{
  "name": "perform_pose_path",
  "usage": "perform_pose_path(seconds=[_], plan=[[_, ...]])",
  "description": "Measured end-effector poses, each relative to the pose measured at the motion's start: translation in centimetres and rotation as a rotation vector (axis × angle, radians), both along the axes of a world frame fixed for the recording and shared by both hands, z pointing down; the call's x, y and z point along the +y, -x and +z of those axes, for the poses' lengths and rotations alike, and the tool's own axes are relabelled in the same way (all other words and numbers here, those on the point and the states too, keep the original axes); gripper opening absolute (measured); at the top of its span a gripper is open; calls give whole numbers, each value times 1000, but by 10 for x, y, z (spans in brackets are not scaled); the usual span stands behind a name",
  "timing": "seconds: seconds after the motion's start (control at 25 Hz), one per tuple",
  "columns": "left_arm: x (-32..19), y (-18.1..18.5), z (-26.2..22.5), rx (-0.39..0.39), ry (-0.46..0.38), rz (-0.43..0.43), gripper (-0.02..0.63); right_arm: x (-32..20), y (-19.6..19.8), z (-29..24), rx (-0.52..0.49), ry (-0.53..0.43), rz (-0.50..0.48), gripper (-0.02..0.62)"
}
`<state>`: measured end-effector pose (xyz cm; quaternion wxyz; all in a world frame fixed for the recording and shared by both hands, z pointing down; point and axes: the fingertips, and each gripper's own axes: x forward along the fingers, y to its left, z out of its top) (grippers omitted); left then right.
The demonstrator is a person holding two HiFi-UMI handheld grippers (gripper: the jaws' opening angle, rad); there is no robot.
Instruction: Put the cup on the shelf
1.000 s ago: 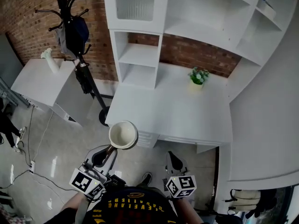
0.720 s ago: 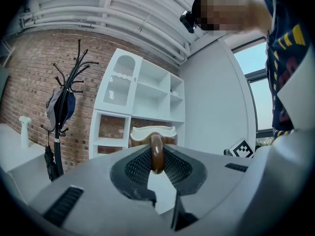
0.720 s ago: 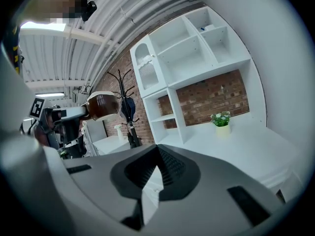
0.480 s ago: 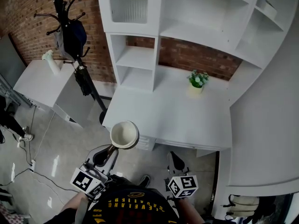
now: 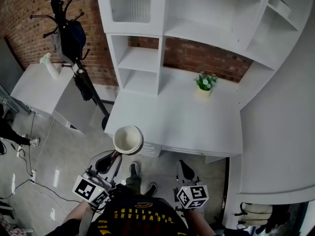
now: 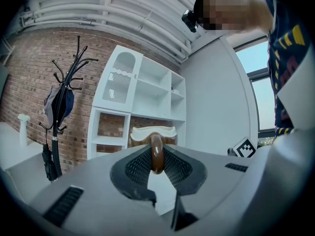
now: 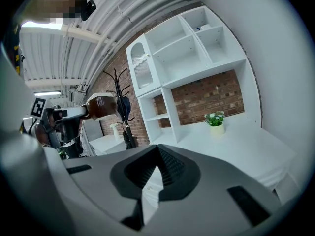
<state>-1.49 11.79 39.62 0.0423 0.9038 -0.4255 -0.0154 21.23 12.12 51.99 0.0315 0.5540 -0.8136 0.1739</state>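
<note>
The cup [image 5: 128, 139], brown outside and cream inside, hangs upright over the floor just off the white desk's front left corner. My left gripper [image 5: 114, 157] is shut on its brown handle [image 6: 157, 154], and the cup's rim [image 6: 152, 131] shows just beyond the jaws. From the right gripper view the cup [image 7: 101, 107] is at the left, level in the left gripper [image 7: 74, 113]. My right gripper [image 5: 183, 169] sits low near my body, with its jaws together and nothing between them [image 7: 157, 154]. The white shelf unit [image 5: 142, 58] stands at the back of the desk.
The white desk [image 5: 187, 122] carries a small potted plant [image 5: 205, 82] near the brick wall. A black coat stand [image 5: 69, 28] with a dark bag stands left of the shelves. Beside it is a white side table [image 5: 39, 82]. A white wall closes off the right.
The desk and shelves have shifted slightly left and nearer in the head view, and a foot now shows under the cup. The cup stays held in the left gripper.
</note>
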Motion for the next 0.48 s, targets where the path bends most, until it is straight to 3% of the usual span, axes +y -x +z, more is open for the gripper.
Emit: perform_pose_path(seconds=[0.48], plan=[[-48, 19, 8, 16, 10, 34, 48, -37, 18, 4, 22, 17, 31, 5]])
